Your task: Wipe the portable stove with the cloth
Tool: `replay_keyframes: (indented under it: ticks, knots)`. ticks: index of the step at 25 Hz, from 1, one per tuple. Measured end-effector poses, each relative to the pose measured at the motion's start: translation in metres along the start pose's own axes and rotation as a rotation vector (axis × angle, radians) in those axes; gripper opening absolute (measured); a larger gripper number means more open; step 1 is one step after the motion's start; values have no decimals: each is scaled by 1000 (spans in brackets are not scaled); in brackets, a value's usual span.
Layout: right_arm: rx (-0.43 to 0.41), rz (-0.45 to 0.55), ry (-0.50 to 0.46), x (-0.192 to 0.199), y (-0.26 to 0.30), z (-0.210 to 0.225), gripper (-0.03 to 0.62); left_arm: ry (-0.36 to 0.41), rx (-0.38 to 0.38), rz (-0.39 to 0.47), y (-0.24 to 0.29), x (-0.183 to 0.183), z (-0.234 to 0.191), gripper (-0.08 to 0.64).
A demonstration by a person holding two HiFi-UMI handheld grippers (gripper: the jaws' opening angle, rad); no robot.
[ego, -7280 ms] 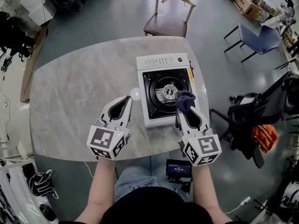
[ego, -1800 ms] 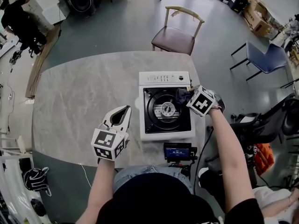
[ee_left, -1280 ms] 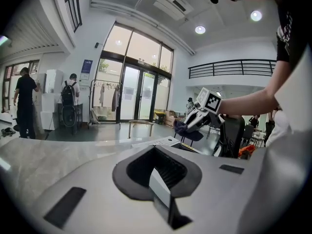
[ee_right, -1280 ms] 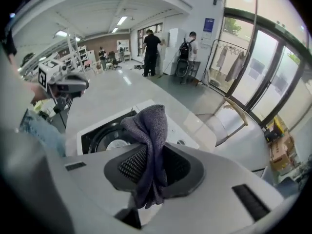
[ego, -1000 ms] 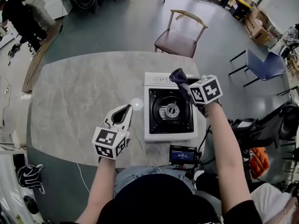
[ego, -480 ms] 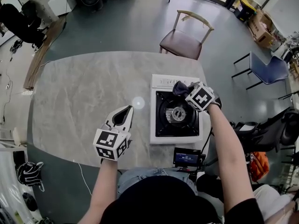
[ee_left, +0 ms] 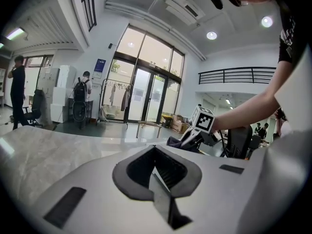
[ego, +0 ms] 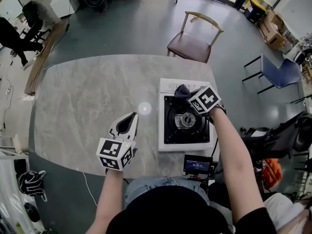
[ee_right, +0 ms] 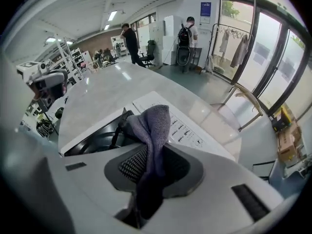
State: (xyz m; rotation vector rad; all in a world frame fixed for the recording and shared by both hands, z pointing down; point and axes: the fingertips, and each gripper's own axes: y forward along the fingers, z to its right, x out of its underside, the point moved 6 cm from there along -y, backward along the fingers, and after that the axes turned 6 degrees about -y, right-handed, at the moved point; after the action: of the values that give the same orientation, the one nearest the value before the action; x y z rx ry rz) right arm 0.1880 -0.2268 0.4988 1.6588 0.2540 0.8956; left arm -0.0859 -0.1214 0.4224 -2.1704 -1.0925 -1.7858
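Right gripper is clamped on a fold of the cloth, held over the far edge of the stove near the control strip; contact cannot be confirmed. Left gripper is closed and empty, over the desk, apart from the stove.

Risks: the cloth may snag on the burner grate and pull free, and the unbraced stove may slide.

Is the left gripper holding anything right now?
No, the left gripper has its jaws closed together, with nothing between them in its own view.
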Motion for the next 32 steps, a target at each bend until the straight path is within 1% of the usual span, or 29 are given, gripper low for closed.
replay_keyframes:
  ticks: [3,6,9,11,13,16,20,25,30,32]
  knots:
    - [-17,9,-23,-12,5,-11,94,-3,-5,1,-3,1,-1,11]
    - [-47,19,-20,-23,10,-23,94,-5,-9,2,-7,3,-1,11]
    - [-46,10,-21,-30,13,-28,94,-4,-13,6,-9,3,-2,11]
    - [-58,23,3,-33,15,-31,94,-4,-14,10,-10,3,-2,11]
    - [-63,51,49,-33,16,-33,92,-2,-12,13,-11,3,-1,11]
    - [-41,90,86,-31,15,-34,92,3,-10,17,-12,2,0,11]
    - [-22,104,81,-31,6,-35,94,9,-10,31,-14,-3,0,11]
    - [-26,121,28,-38,-16,-43,95,9,-26,51,-21,-7,-5,11]
    - [-42,185,66,-51,-33,-51,95,-2,-40,62,-27,-6,-10,11]
    - [-57,207,54,-58,-35,-58,95,-4,-45,67,-30,-6,-12,11]
